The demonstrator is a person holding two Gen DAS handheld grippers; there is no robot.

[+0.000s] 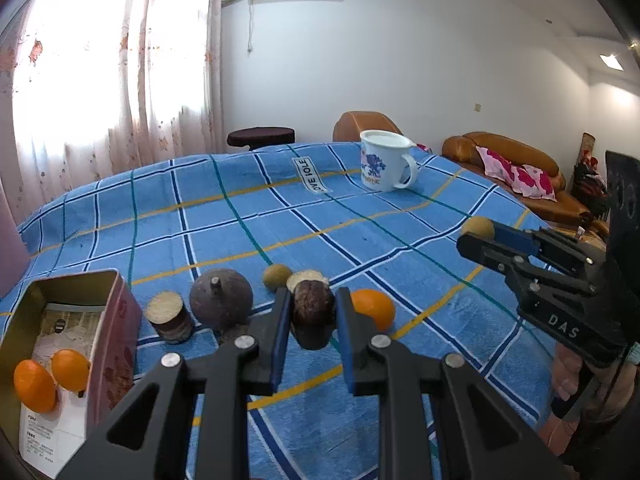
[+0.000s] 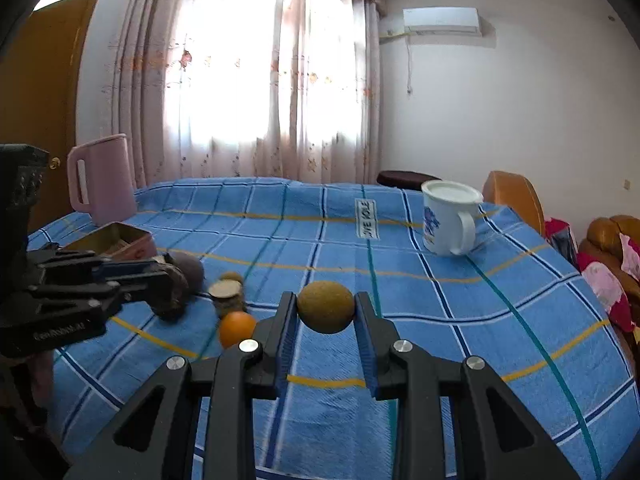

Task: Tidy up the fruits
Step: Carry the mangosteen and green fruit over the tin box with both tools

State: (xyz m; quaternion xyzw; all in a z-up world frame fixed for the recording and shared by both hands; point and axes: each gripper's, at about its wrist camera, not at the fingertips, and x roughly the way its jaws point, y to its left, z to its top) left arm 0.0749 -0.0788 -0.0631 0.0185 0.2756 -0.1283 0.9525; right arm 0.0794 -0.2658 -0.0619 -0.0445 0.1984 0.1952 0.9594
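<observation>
My left gripper [image 1: 313,297] is shut on a dark brown chunk with a pale cut top [image 1: 312,314], just in front of an orange [image 1: 373,307]. My right gripper [image 2: 325,300] is shut on a round tan fruit [image 2: 326,306]; it shows at the right of the left wrist view as well [image 1: 478,227]. On the blue checked cloth lie another cut chunk [image 1: 170,317], a dark round fruit with a stem [image 1: 221,300] and a small tan fruit [image 1: 277,276]. An open tin box [image 1: 105,280] at the left holds two oranges [image 1: 34,386].
A white mug [image 1: 382,165] with a blue print stands at the far side of the cloth. A pink jug [image 2: 102,180] stands behind the tin [image 2: 116,238]. Brown sofas and a dark stool lie beyond the table's far edge.
</observation>
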